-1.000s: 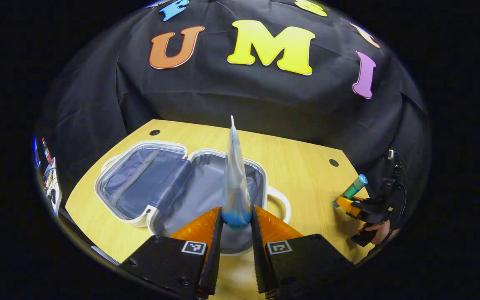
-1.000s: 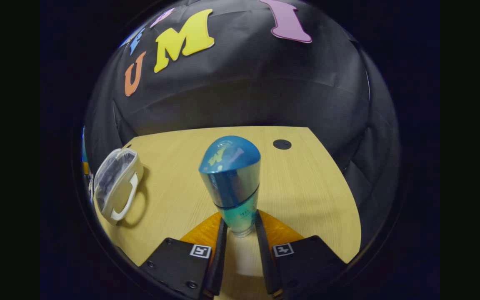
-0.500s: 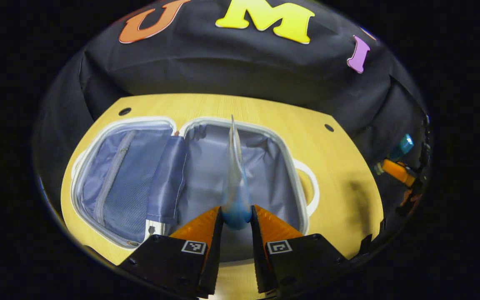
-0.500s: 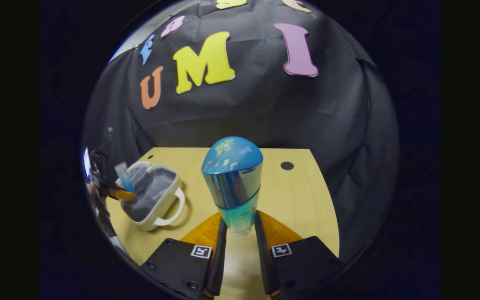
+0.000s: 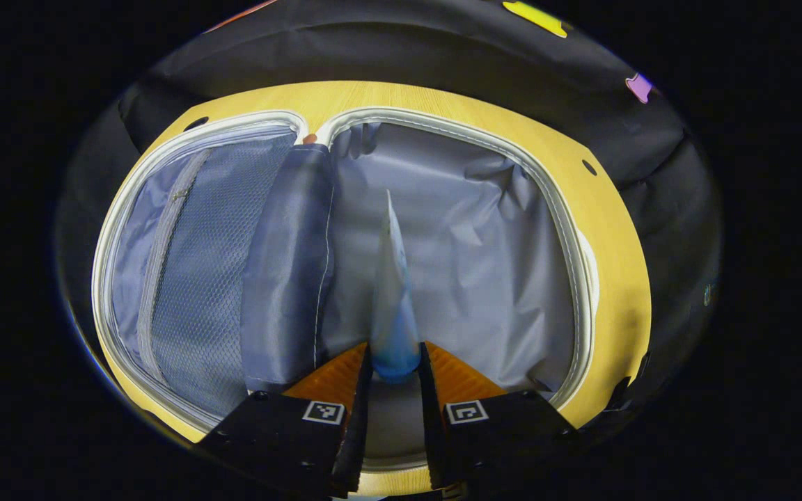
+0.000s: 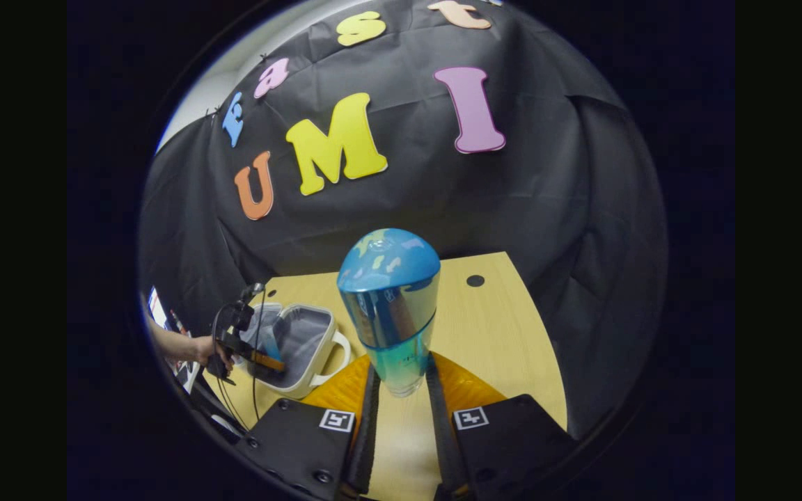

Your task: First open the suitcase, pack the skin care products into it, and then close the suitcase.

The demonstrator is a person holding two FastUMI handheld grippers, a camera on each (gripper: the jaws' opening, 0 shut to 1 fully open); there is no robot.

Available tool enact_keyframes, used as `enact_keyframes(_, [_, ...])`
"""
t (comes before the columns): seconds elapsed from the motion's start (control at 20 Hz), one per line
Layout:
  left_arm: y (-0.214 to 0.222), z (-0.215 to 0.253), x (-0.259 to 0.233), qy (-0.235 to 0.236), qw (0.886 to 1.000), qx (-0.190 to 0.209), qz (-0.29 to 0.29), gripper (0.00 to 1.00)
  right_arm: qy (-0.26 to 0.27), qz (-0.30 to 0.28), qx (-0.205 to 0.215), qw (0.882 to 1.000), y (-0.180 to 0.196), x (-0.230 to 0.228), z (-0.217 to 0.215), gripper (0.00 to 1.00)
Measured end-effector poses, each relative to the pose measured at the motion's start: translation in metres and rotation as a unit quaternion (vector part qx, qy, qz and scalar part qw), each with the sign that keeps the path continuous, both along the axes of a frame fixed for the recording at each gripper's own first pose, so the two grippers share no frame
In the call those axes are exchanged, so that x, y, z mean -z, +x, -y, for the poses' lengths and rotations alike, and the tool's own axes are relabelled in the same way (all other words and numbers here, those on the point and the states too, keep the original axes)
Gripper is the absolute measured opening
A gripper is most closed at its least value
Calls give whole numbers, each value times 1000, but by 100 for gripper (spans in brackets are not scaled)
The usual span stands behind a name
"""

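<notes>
Facing suitcase (image 5: 457,229) lining, tube (image 5: 392,292) foremost

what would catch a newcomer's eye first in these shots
In the left gripper view, the open suitcase with its grey lining lies close below, and the left gripper holds a tube tip-up over it. In the right gripper view, the right gripper grips a shiny blue-capped bottle upright above the table, suitcase off to its left.
</notes>
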State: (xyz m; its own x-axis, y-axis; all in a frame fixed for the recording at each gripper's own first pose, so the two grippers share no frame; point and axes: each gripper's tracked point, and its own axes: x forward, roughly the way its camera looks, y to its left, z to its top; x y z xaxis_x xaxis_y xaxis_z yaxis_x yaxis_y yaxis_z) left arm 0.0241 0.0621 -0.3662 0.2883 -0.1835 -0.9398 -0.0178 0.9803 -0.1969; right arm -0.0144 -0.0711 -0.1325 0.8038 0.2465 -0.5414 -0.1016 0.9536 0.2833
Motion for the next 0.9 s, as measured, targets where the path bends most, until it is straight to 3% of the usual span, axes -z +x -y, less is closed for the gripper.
enact_keyframes(0.45, [6, -2, 10, 57, 997, 11, -58, 40, -22, -18, -59, 998, -17, 11, -43, 35])
enact_keyframes(0.5, [7, -2, 9, 59, 997, 8, -57, 48, -23, -19, -65, 997, -19, 10, -49, 32])
enact_keyframes(0.55, [7, -1, 11, 58, 997, 9, -55, 41, -24, -19, -70, 997, -19, 9, -55, 32])
enact_keyframes(0.6, [7, 1, 10, 52, 997, 9, -53, 42, -24, -21, -75, 997, -20, 10, -62, 35])
enact_keyframes(0.65, [7, 3, 8, 43, 998, 8, -49, 55, -25, -22, -84, 996, -20, 9, -70, 32])
enact_keyframes(0.75, [8, 15, 1, 15, 1000, 7, -25, 59, -32, -21, -101, 994, -14, 8, -89, 32])
enact_keyframes(0.85, [7, 19, -12, 19, 1000, 7, 0, 87, -34, -25, -121, 992, -7, 10, -114, 37])
enact_keyframes(0.9, [6, 21, -21, 21, 1000, 9, 22, 92, -35, -26, -135, 990, -4, 10, -131, 35])
